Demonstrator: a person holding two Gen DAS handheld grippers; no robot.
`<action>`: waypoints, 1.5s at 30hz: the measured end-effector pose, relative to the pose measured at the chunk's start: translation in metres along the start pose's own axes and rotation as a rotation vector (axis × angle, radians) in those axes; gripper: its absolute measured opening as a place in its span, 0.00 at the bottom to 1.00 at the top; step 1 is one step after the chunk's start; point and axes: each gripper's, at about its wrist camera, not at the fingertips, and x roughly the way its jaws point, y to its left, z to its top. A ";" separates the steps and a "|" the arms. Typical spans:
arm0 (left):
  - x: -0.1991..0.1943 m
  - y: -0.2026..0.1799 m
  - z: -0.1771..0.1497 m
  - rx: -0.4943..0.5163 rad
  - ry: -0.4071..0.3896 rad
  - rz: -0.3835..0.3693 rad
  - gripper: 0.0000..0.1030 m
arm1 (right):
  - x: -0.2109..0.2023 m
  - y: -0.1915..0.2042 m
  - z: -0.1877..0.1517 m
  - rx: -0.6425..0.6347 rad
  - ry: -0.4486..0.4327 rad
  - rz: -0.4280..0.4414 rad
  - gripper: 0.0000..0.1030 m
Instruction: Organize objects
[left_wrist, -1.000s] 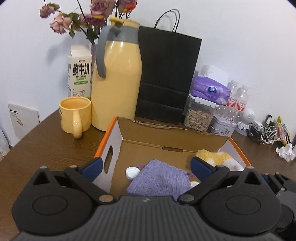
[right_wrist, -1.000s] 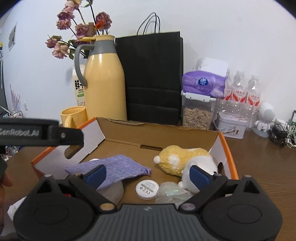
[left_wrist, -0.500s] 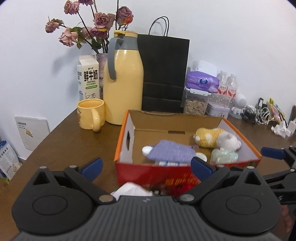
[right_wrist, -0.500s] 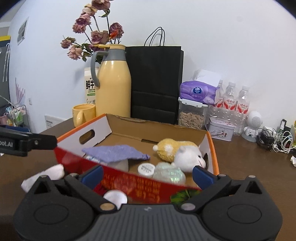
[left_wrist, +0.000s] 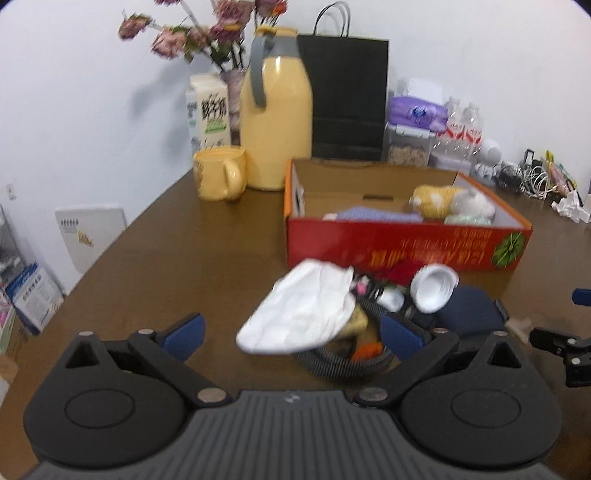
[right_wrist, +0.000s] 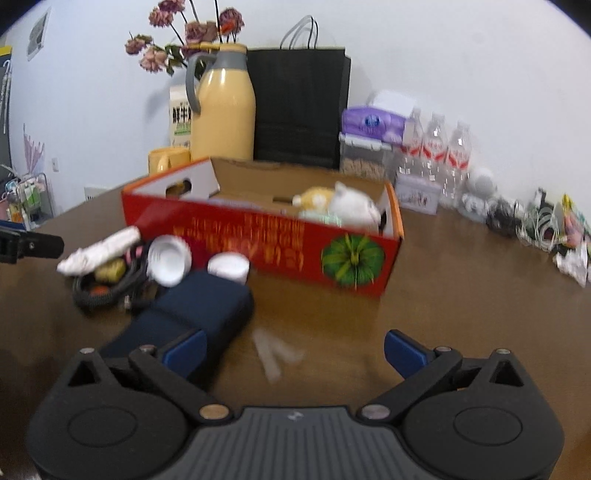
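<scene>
Closest in, both claws hang over a dark brown wooden worktop (left_wrist: 177, 258). The left claw (left_wrist: 291, 332) is spread wide with nothing pinched, and the right claw (right_wrist: 293, 349) is also released, fully wide, with only a pale blurry scrap on the wood between its tips, not touched

Just past the left claw sits the loose pile: a crumpled white cloth (left_wrist: 303, 310) draped over a coiled black cable (left_wrist: 332, 363), a white cup-shaped thing (left_wrist: 434, 288) tipped on its side, and a dark navy pouch (right_wrist: 199, 310) that reaches right down beside the right claw's left fingertip. A small white round tub (right_wrist: 229, 266) sits between the pouch and the box

Behind the pile is the red cardboard box (right_wrist: 273, 251), open on top, holding a yellow plush (left_wrist: 436, 197), a white plush (right_wrist: 354, 206) and a purple cloth (left_wrist: 373, 214)

Open wood: a big clear stretch to the left of the box out to the curved worktop edge, and another to the right of it in the right wrist view

Far side is crowded along the white wall: yellow mug (left_wrist: 218, 173), yellow thermos jug (left_wrist: 275, 110), milk carton (left_wrist: 208, 107), dried roses, black paper bag (left_wrist: 347, 96), tissue pack, water bottles (right_wrist: 436, 147), tangled cables at the far right
</scene>
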 end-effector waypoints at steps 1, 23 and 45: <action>0.001 0.001 -0.004 -0.006 0.013 0.003 1.00 | -0.001 0.000 -0.004 0.002 0.010 0.007 1.00; 0.017 0.008 -0.012 -0.034 0.056 -0.012 1.00 | 0.032 -0.001 -0.002 0.011 0.078 0.049 0.59; 0.030 0.004 -0.007 -0.026 0.069 -0.029 1.00 | 0.040 -0.014 0.003 0.081 0.035 0.117 0.03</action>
